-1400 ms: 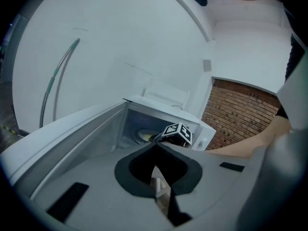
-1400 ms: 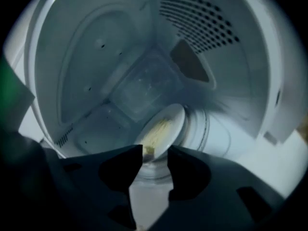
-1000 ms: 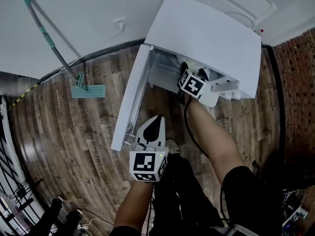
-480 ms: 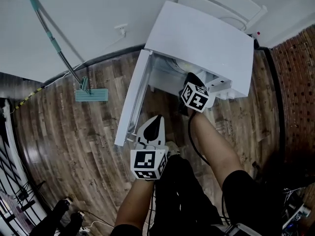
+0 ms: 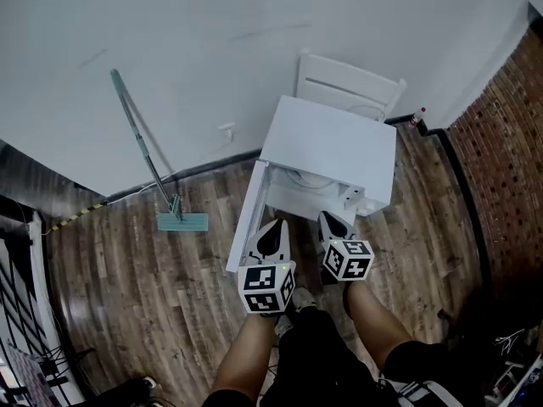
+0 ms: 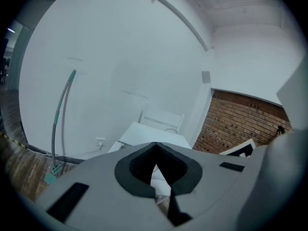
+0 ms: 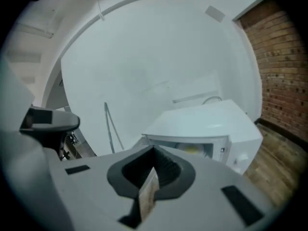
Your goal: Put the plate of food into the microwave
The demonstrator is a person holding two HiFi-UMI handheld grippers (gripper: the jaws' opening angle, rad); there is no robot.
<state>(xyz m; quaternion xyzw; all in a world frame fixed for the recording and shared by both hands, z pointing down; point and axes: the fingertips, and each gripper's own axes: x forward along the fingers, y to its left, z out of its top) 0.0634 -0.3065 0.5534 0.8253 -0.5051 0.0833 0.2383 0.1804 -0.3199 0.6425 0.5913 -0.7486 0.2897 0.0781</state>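
**Plate in, door open, grippers empty**
Your plate (image 7: 195, 149) sits inside the microwave (image 5: 331, 147), whose door (image 5: 248, 219) hangs open on the left. The left gripper (image 5: 277, 227) and right gripper (image 5: 329, 224) hover near you, fingers pressed together on nothing. If you push the door hard, the microwave may slide and jolt the plate.

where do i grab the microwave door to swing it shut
Take the microwave door at its free edge, the end nearest the left hand-held gripper, coming from its outer, left-facing side. It stands wide open, hinged at the left front corner of the microwave, so that far end likely gives the most leverage.
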